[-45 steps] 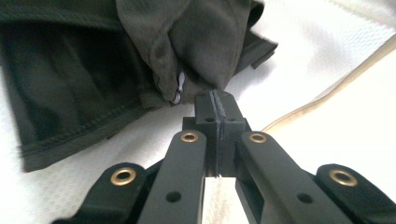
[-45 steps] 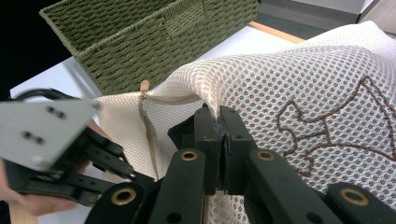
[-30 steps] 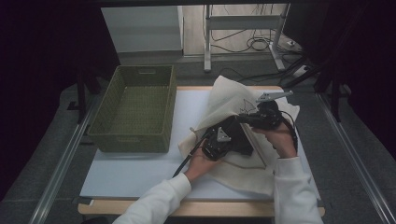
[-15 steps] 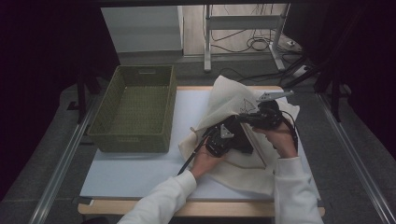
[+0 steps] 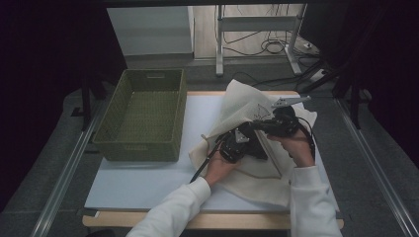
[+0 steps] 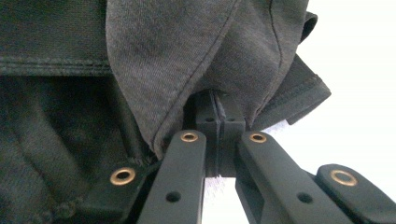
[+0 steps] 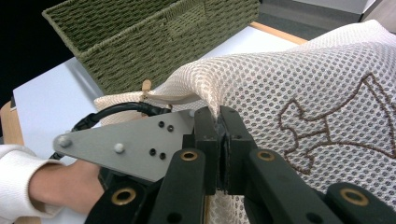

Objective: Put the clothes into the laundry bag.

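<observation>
Nothing much has moved; my left tongs (image 5: 236, 144) and right tongs (image 5: 264, 127) pinch tight on the cream cloth (image 5: 247, 106); it lies right of the green basket (image 5: 143, 116), my left tongs nearer.

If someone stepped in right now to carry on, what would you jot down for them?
Left claw: shut on dark cloth.
Right claw: shut on the mesh bag at its edge.
Bag lies on the table's right half, its near flap lifted; both claws sit at its opening.
Green basket stands at the left, nothing inside.
Done: both grips are on.
Left: probably getting the cloth into or out of the bag; I cannot tell which.
</observation>
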